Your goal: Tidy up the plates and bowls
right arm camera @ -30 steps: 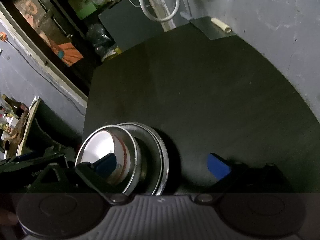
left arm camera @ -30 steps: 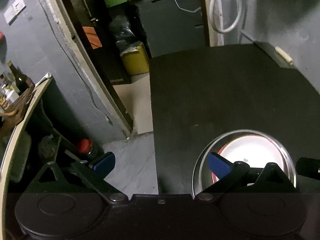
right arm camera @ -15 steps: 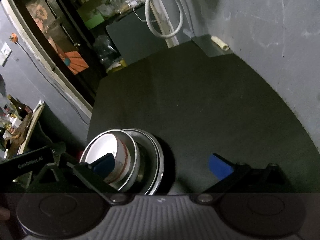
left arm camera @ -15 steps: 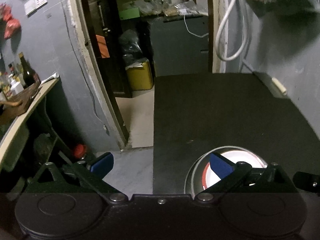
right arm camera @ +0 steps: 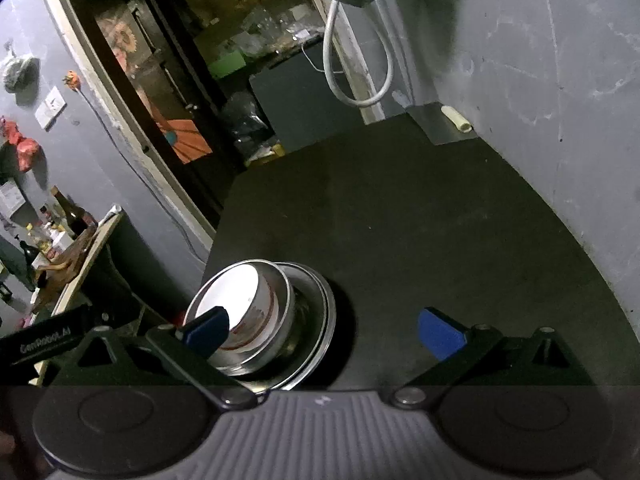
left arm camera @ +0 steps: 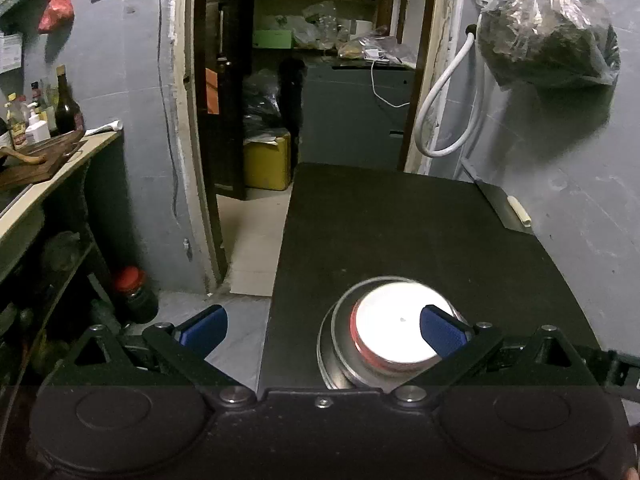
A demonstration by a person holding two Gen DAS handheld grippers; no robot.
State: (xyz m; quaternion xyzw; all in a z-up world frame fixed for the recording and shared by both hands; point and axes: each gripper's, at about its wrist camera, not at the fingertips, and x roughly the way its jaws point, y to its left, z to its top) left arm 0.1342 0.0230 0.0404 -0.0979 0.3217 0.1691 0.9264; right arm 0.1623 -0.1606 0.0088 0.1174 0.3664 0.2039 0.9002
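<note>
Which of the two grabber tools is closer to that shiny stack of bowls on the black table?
Hard to call; perhaps the left. The left gripper is open, one blue finger showing over the stack of bowls. The right gripper is also open, one blue finger over the stack's near rim.

A white red-rimmed bowl (right arm camera: 240, 312) sits nested in a steel bowl (right arm camera: 286, 312) on stacked steel plates (right arm camera: 320, 320).
</note>
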